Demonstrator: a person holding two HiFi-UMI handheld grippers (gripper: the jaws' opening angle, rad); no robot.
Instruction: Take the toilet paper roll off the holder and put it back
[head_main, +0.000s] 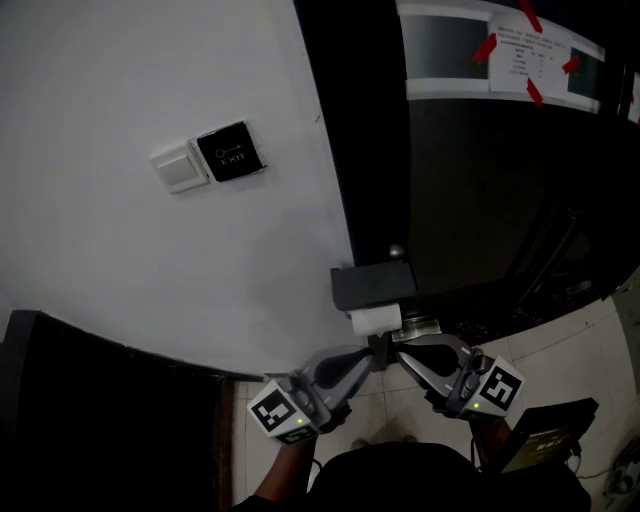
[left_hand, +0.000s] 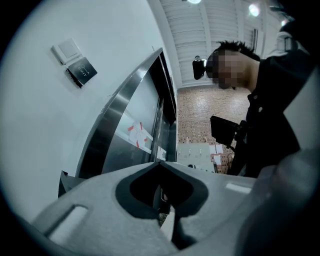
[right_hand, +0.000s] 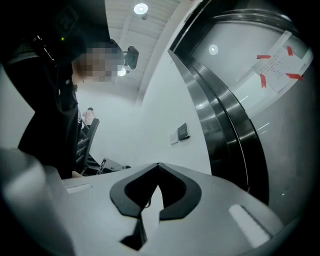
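Low centre, left tool (head_main: 372, 352) and right tool (head_main: 398, 350) sit pressed together under the toilet paper roll (head_main: 375, 320). Probably light, crushable; grip its ends.

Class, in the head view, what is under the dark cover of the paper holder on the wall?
A white toilet paper roll sits just under the cover. The cover hides the roll's top and whatever carries it.

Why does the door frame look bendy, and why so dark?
Left gripper view and right gripper view: wide-angle lenses bow the metal door frame and blacken the corners. Head view: dim light, the dark door swallows detail, only the white wall bright.
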